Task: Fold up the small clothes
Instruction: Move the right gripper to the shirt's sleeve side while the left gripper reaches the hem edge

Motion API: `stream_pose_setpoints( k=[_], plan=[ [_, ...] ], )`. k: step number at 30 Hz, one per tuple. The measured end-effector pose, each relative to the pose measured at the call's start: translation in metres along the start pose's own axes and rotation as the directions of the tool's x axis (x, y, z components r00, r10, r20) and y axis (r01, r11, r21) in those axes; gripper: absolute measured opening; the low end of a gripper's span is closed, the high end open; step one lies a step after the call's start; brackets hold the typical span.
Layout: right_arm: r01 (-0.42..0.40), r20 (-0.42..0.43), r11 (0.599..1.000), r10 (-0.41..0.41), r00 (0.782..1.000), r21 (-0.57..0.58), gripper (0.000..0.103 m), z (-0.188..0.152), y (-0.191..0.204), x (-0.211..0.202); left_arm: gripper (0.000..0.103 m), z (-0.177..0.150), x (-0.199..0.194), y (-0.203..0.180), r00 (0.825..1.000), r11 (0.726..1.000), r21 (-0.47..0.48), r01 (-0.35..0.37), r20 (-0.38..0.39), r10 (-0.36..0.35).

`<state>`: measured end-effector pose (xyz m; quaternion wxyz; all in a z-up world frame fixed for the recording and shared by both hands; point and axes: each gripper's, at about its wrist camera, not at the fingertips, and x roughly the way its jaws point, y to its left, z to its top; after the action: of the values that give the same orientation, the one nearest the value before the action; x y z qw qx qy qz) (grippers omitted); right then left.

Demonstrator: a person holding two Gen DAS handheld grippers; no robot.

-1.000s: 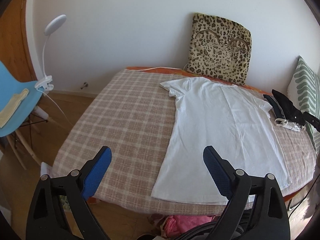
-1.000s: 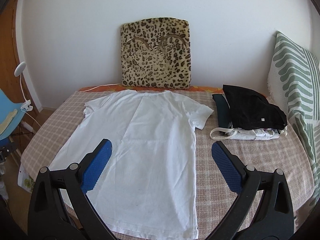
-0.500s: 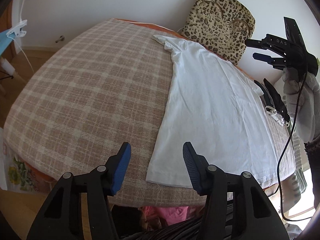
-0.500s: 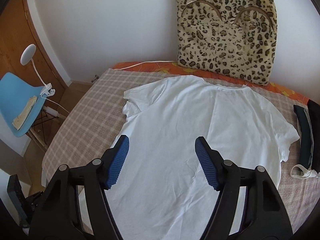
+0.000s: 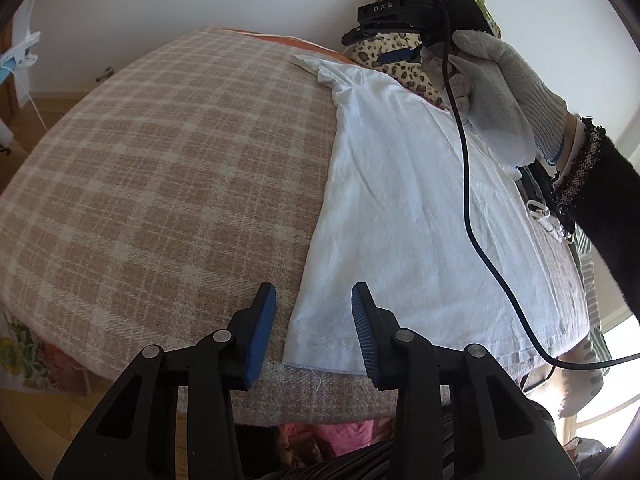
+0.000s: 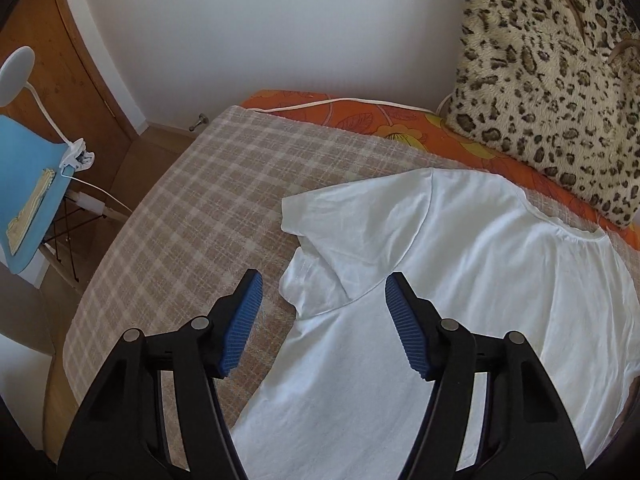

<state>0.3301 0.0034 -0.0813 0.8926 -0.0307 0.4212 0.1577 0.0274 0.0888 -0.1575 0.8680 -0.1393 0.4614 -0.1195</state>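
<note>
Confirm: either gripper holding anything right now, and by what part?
Nothing held. Left gripper is open around the white T-shirt hem corner; right gripper is open near its sleeve.

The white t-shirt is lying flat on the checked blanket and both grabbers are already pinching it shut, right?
Not quite. The white cotton t-shirt does lie on the beige checked blanket, but both wrist views show the left gripper and right gripper open, jaws apart around its edge, pinching nothing.

- "DAS" in pale capitals on the black body of the right gripper (image 5: pixel 394 46), seen from the left wrist view.
- Right wrist view: no readable text, labels or numbers.
</note>
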Motion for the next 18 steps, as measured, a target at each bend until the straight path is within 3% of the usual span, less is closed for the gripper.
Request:
stream_pose_setpoints(
  k=[10,18],
  plan=[
    [0.117,-0.051,0.989,-0.121,0.991,-0.086,0.067,0.024,0.025,0.067,0.011,-0.001,0.007,0.002,0.995,0.995,-0.021,0.099,-0.01,-0.099],
    [0.146,-0.122,0.986,-0.155,0.98,-0.076,0.067,0.033,0.011,0.09,0.006,-0.001,0.002,-0.003,0.986,0.985,-0.038,0.168,-0.02,-0.169]
  ],
)
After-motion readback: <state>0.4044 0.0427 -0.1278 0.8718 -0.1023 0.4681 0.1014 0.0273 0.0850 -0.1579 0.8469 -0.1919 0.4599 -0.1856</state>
